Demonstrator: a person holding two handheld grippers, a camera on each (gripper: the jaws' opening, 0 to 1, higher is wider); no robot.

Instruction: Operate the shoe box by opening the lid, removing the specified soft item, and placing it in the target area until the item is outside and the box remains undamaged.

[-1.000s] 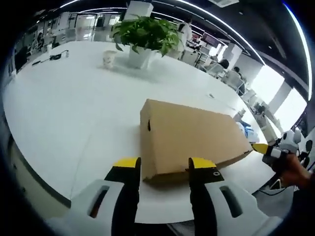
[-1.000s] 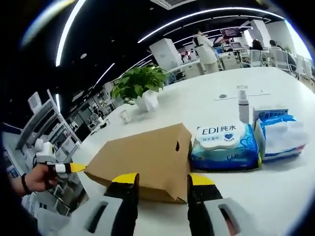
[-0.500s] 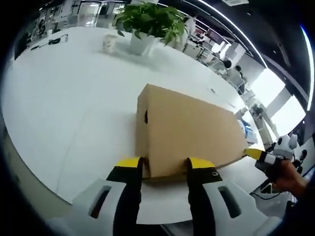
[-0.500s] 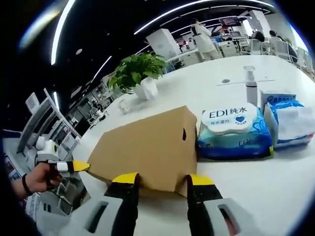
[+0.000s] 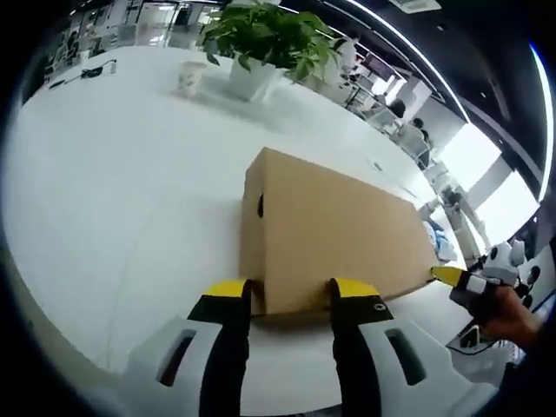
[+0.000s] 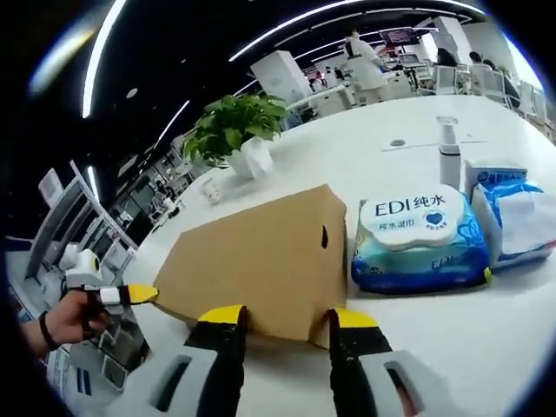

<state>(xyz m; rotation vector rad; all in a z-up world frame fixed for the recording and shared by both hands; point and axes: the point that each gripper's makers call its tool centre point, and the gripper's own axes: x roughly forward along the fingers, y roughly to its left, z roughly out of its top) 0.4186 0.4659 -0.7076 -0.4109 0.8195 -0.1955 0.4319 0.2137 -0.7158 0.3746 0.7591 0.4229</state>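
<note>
My left hand-held gripper [image 5: 288, 287] stands wide open, its yellow tips straddling one end of the closed shoe box [image 5: 334, 230] on the white worktop [image 5: 113, 174]. My right hand-held gripper [image 6: 284, 315] is spread just as wide at the box's opposite end. Beside the box lies a wet-wipes pack [image 6: 420, 235]; behind it stands a potted plant [image 6: 234, 130]

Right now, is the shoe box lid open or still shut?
Shut. The shoe box shows a flat, unbroken cardboard top in both views, with no raised edge or gap, and nothing from inside is visible.
</note>
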